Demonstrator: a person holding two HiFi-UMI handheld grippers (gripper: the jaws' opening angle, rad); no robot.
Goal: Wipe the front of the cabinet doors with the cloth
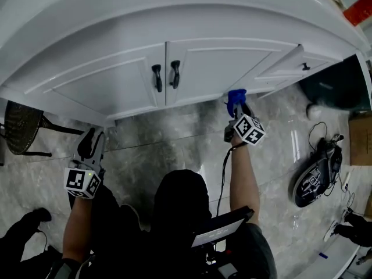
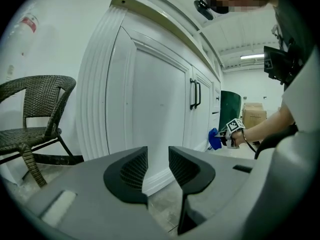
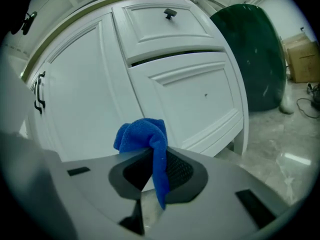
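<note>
Fingers of the right gripper (image 3: 156, 173) are clenched on the blue cloth (image 3: 142, 134), which is bunched above them and held low by the right cabinet door (image 1: 215, 68), near its bottom edge; contact with the panel cannot be confirmed. Those of the left gripper (image 2: 157, 166) are spread, with nothing between. Wiping is judged barely begun. Next, the cloth should be pressed to the panel and swept across, the black handles (image 1: 157, 77) being skirted
</note>
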